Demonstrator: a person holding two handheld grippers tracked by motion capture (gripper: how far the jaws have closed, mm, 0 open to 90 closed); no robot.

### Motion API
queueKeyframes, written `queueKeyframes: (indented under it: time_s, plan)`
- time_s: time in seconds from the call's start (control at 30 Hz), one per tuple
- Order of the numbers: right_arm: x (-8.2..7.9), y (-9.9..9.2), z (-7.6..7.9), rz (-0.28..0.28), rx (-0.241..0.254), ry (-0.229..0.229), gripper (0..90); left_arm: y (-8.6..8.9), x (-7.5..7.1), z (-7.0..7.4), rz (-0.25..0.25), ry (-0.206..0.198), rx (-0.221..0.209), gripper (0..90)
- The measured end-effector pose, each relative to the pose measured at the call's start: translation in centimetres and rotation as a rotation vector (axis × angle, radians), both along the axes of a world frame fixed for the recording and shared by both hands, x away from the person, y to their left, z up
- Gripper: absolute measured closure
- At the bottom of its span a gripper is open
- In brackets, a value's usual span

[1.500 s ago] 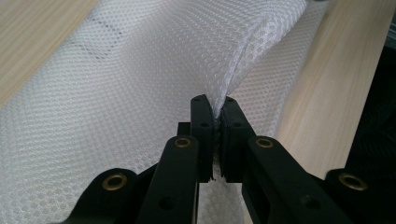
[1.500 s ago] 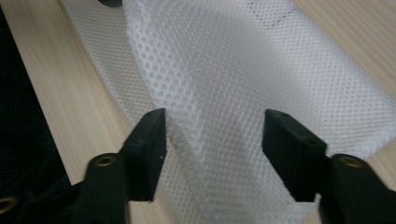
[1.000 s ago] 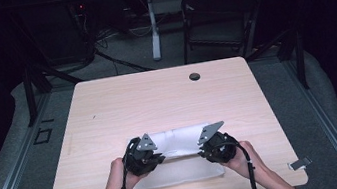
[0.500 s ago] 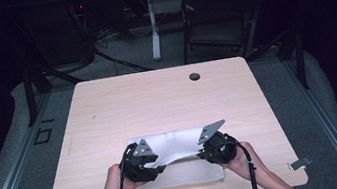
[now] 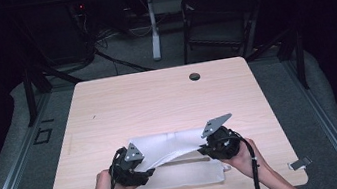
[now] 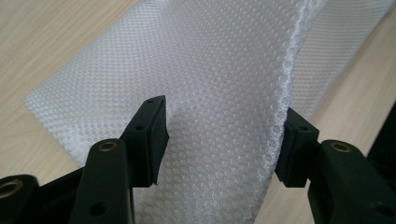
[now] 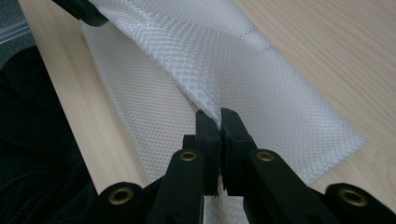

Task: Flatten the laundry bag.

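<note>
A white mesh cloth [image 5: 176, 161] lies on the wooden tabletop [image 5: 157, 101], close to its near edge, partly folded, with an upper layer lifted off the lower one. The right tongs [image 7: 219, 122], at the cloth's right end, are closed tight on an edge of the raised layer, pinching it between their black jaws. The left tongs [image 6: 224, 135], at the cloth's left end, stand wide open, the jaws on either side of a rising fold of mesh without clamping it. A small dark round hole [image 5: 194, 76] sits in the tabletop well beyond the cloth.
</note>
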State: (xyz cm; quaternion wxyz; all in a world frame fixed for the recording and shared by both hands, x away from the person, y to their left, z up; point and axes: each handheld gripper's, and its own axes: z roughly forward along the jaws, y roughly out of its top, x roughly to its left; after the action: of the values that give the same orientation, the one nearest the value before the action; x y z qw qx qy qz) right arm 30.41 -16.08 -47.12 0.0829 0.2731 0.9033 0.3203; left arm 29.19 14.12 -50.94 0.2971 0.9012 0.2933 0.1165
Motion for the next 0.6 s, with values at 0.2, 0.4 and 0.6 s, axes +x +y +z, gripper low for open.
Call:
queueKeyframes:
  time_s: [0.2, 0.4, 0.6]
  plan:
    - [0.0, 0.1, 0.0, 0.003, -0.002, -0.002, 87.8, 0.2, 0.2, 0.3, -0.005, -0.059, -0.042, 85.3]
    - [0.1, 0.1, -0.4, -0.003, -0.025, -0.012, 80.2, 0.0, 0.4, 0.7, 0.001, -0.059, -0.038, 88.8]
    - [0.2, -0.4, -0.7, -0.014, -0.073, -0.032, 68.4, 0.1, 0.7, 1.6, 0.024, -0.045, -0.063, 88.8]
